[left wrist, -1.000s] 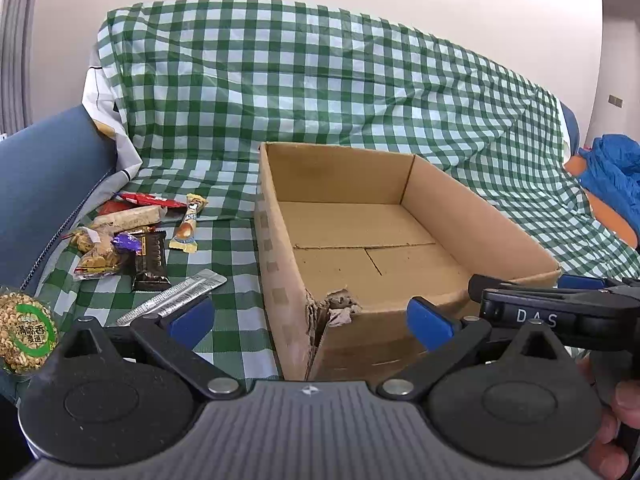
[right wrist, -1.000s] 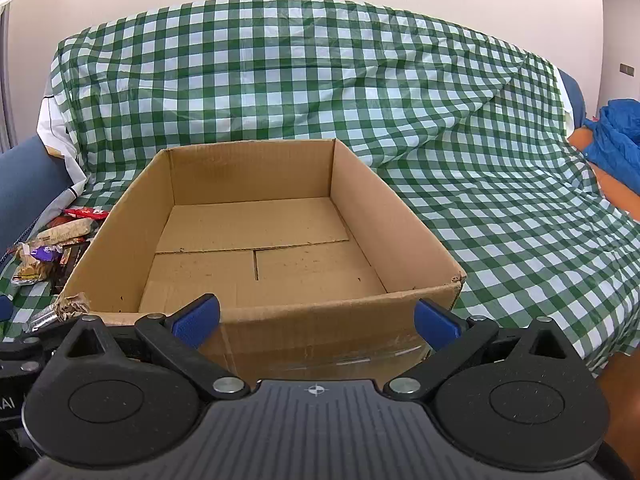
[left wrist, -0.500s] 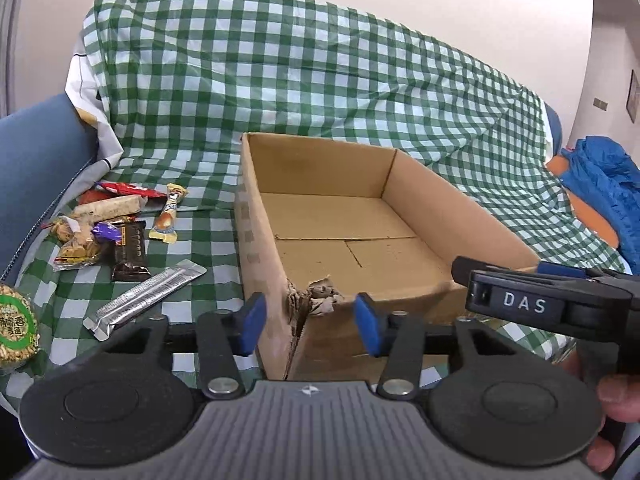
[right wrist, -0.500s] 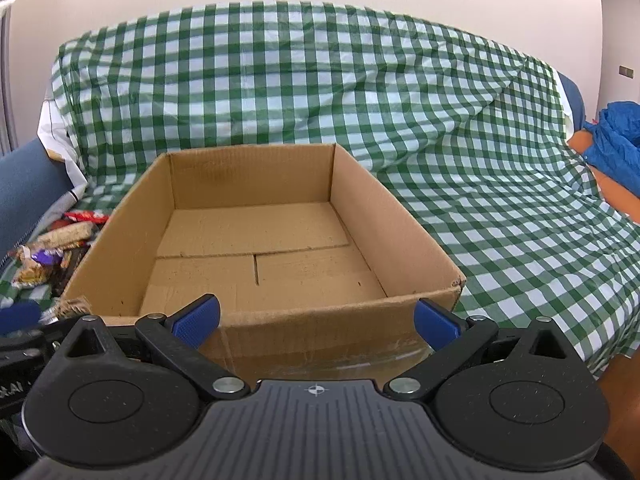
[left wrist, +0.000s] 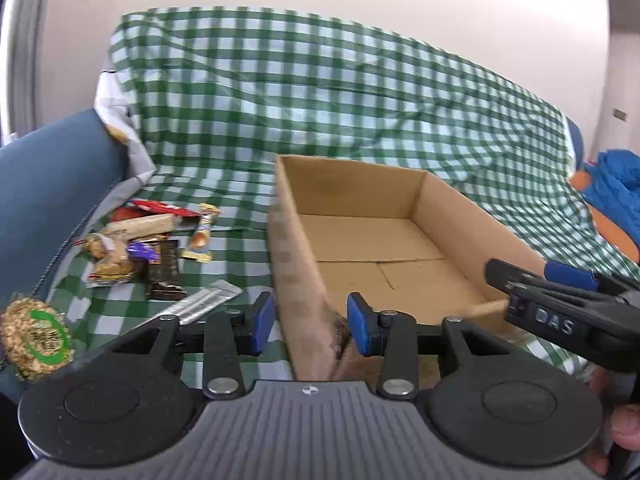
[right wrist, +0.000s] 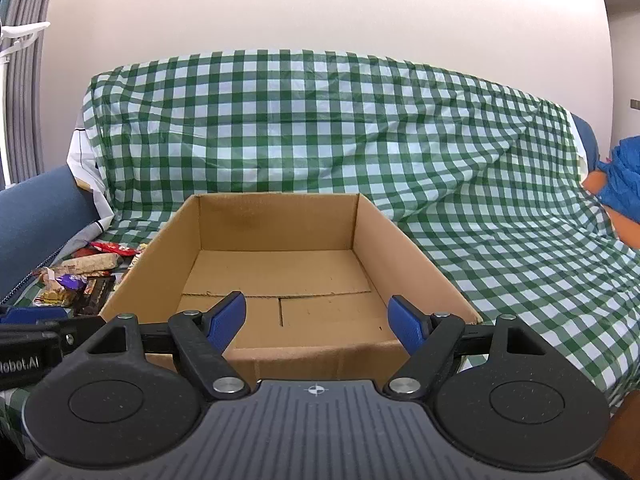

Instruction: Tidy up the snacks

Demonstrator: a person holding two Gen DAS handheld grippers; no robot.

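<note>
In the left wrist view, the left hand-held gripper (left wrist: 308, 322) stands at the lower centre with its blue pads at a narrow gap, and the jaws are closing. The torn near corner of the open brown cardboard box (left wrist: 298, 292) is seen between the pads, but they do not seem to press on it. The box is empty. The snacks wait at the left of the frame on the green and white checked cloth (left wrist: 320, 120): a pile of small wrapped bars (left wrist: 140, 240), a long silver foil packet (left wrist: 204, 304) close to the left pad, and a round nut cake in a green-labelled wrapper (left wrist: 36, 338) at the far left edge. The risk here is that the jaws shut on the damaged corner instead of a snack; this could tear the cardboard more or drag the box over the loose cloth. The picture is also blurred, so the aim is not sure.

In the right wrist view, the right hand-held gripper (right wrist: 316, 322) is at the lower centre, moderately wide and closing, with nothing held; only the near wall of the box (right wrist: 320, 356) is behind the pads. The snacks (right wrist: 80, 276) lie at the left middle, beyond the box wall. If this hand reaches across for them, it may meet the left hand-held gripper (right wrist: 32, 320), which is near at the left edge, or push the light box.
</note>
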